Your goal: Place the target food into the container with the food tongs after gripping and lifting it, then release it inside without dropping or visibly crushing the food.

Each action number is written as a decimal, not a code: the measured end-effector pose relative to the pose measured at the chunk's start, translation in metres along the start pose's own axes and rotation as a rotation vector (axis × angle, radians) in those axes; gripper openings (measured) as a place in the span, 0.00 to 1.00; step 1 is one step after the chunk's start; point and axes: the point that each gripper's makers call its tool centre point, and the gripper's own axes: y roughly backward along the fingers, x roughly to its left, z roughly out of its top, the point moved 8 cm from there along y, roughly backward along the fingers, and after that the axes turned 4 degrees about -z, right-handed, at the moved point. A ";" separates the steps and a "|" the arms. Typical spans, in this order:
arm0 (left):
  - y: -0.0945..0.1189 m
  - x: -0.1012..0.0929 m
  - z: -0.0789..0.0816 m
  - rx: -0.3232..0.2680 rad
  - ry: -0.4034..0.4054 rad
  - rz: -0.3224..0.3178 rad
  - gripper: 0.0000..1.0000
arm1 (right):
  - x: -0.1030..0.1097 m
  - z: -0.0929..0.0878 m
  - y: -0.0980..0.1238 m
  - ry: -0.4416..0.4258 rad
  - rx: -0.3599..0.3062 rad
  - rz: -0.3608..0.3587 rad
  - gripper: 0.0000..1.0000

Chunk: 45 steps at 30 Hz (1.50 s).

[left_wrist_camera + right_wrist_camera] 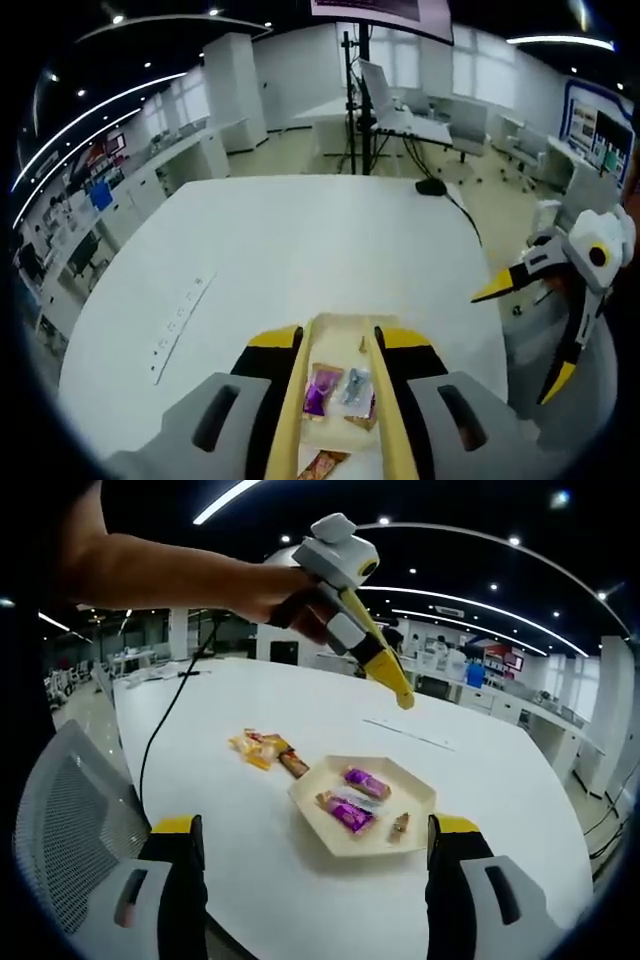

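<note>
The left gripper (385,675) clamps wooden food tongs (345,400) above the cream tray (415,795) — positioned to deposit. Wrapped candies (358,798) lie inside; more candy (268,750) waits beside it. The right gripper (312,880) — jaws wide, empty — holds back near the chair (70,820).

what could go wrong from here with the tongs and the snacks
The tongs in the left gripper hang high over the tray, so a long descent could land on the wrapped candies already inside rather than the loose snacks on the table. Those snacks lie close to the tray's edge, so the tong tips might nudge the tray. The right gripper is open and holds nothing, so nothing steadies the tray.
</note>
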 end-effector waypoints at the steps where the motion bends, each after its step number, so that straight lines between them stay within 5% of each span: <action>1: 0.000 0.001 -0.001 0.000 0.000 0.002 0.25 | 0.000 0.000 0.000 0.000 0.000 0.000 0.91; 8: 0.009 0.004 -0.008 -0.019 0.012 0.016 0.26 | 0.000 0.000 0.000 -0.002 -0.002 0.002 0.91; 16: 0.049 0.011 -0.023 -0.057 0.040 0.064 0.26 | 0.000 0.000 0.000 -0.003 0.000 0.008 0.91; 24: 0.087 0.028 -0.058 -0.068 0.105 0.158 0.26 | 0.002 -0.001 -0.001 0.004 0.005 0.017 0.91; 34: 0.128 0.033 -0.097 -0.093 0.147 0.201 0.26 | 0.003 -0.001 -0.002 0.012 0.012 0.021 0.91; 45: 0.162 0.038 -0.145 -0.058 0.175 0.232 0.26 | 0.004 -0.002 -0.002 0.016 0.023 0.030 0.91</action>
